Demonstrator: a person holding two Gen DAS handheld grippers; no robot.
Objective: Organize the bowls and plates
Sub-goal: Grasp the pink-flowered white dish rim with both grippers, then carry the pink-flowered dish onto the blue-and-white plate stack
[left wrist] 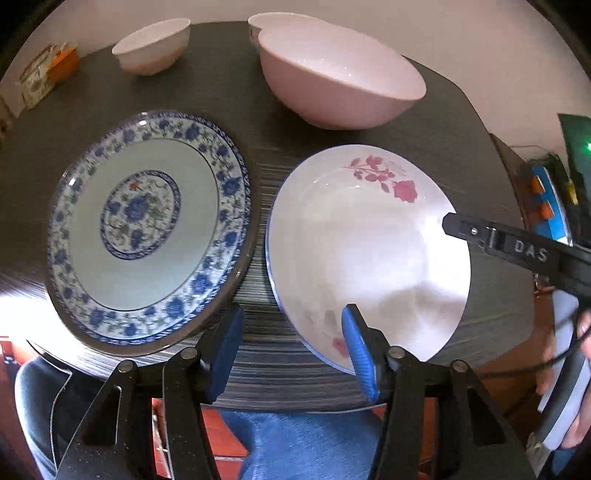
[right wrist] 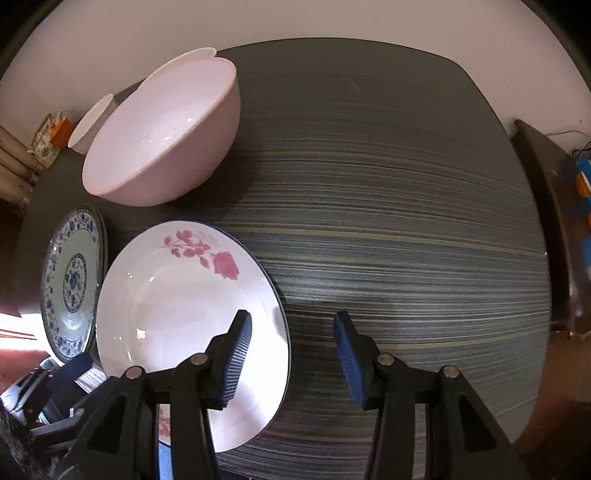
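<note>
Left wrist view: the left gripper (left wrist: 291,350) points steeply down over the near edge of a dark striped tabletop (left wrist: 258,122). Its blue pads stand partly apart with nothing between them. One pad sits over the near rim of the rose plate (left wrist: 365,251), the other over bare tabletop in the gap between the two plates. Whether that pad touches the rim I cannot tell. The blue plate (left wrist: 147,229) lies just beside, toward the left edge, apart from the rose plate. Farther back stand the pink bowl (left wrist: 340,81), a small bowl (left wrist: 151,46) near the far left corner, and the white rim of another bowl (left wrist: 277,18) behind the pink one. The right gripper (left wrist: 458,225) reaches in over the rose plate's right rim.

Right wrist view: the right gripper (right wrist: 291,358) also points down, half open and empty. Its left pad hangs over the inside of the rose plate (right wrist: 177,306), its right pad over bare tabletop (right wrist: 406,221), so the plate's rim lies between them. The pink bowl (right wrist: 162,136) stands behind the plate.

The step in hand looks like a two-sided grasp of the rose plate, probably to stack it with the blue plate. Next, each gripper would need to lower until the rim sits between its pads, then close and lift level.
</note>
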